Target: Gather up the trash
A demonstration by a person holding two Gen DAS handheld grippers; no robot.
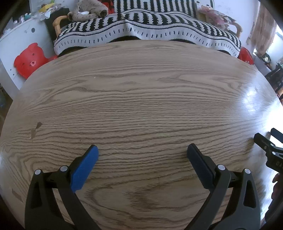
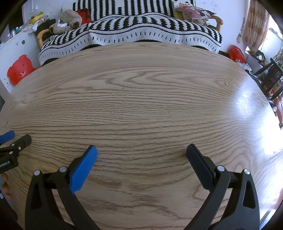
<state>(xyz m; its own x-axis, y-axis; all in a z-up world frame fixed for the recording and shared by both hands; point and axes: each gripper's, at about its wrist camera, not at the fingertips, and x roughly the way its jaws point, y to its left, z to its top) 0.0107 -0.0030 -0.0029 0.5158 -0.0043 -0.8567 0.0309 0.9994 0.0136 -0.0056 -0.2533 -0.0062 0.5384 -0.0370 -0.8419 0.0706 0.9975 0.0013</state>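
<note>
The left gripper hangs low over the table with its jaws spread wide and nothing between them, and the right gripper beside it does the same, equally wide and empty. No trash shows on the wooden table in either view, so whatever is to be collected lies outside the frames or is too small to make out; only a small dark chip marks the grain toward the left. The risk from here, I judge, is a wasted or mistaken grab: with no target in sight, a blind sweep could knock the two tools together, since they sit near each other. Beyond the table stands a bench with a black-and-white striped blanket, a plush toy, and a red bear-shaped stool.
</note>
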